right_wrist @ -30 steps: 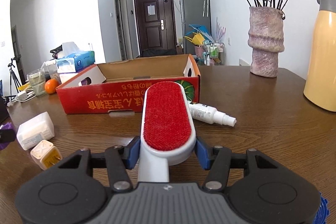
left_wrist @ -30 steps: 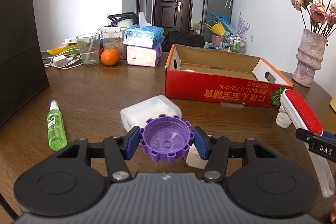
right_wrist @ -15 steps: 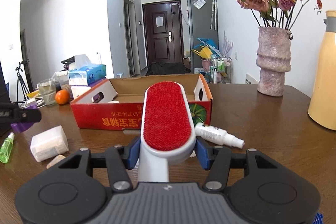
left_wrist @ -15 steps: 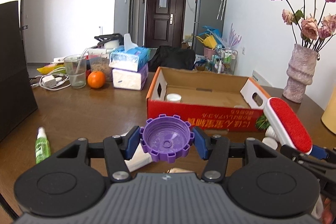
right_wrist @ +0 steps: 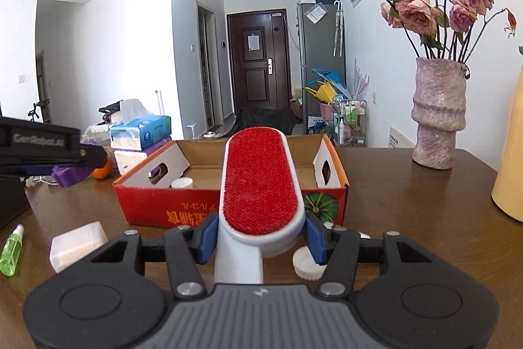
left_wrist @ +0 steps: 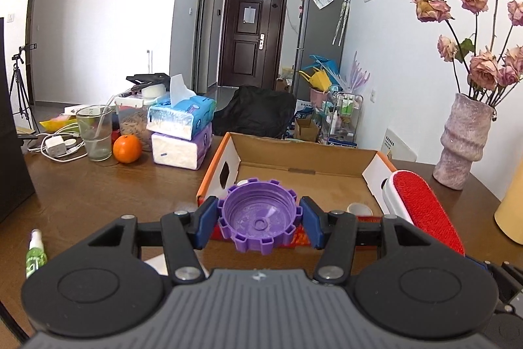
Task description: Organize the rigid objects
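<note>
Transport step, likely: left gripper (left_wrist: 259,219) clamped on purple cap (left_wrist: 260,215), right gripper (right_wrist: 260,233) clamped on lint brush (right_wrist: 260,177); next, probably release over cardboard box (right_wrist: 202,208).

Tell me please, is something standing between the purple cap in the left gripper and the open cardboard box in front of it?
Nothing visible does. The purple cap, clamped in the left gripper, is raised just before the cardboard box, whose top is open. Inside, only small white caps lie near the front wall, leaving bare floor.
</note>
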A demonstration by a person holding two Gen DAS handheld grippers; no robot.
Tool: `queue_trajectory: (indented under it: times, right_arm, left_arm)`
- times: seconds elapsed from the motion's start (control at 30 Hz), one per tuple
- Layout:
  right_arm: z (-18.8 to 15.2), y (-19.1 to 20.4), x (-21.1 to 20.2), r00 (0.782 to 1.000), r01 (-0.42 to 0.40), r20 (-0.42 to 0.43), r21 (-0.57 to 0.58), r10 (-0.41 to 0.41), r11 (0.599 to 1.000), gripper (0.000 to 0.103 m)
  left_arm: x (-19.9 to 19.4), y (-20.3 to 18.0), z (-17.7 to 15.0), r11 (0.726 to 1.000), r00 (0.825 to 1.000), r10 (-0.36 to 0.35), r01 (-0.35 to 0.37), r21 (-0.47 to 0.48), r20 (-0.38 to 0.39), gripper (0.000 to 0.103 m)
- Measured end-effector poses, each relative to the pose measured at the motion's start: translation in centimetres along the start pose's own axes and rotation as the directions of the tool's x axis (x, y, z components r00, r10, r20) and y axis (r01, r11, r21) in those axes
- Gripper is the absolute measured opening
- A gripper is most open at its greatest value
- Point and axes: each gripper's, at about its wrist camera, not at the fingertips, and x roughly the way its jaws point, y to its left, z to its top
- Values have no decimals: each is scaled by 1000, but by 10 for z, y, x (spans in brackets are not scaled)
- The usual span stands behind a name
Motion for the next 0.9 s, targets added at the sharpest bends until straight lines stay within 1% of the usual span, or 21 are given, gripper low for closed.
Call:
queue_trajectory:
  times: [0.23, 0.53, 0.7, 0.9]
  right_arm:
    - [11, 2, 20, 1000, -7, 9, 7, 7, 1000, 54]
    - [25, 7, 43, 1000, -17, 26, 9, 17, 1000, 54]
    - [28, 15, 56, 999, -36, 8, -7, 36, 999, 54]
    - [36, 16, 72, 999, -41, 12, -6, 41, 999, 54]
  left_arm:
    - [22, -3, 12, 1000, 1000, 9, -9, -22, 8, 56]
    - [51, 7, 21, 998, 999, 34, -35, -60, -13, 56]
    - [64, 8, 28, 997, 999, 44, -45, -70, -14, 56]
    - [80, 5, 35, 997, 999, 44, -45, -70, -12, 56]
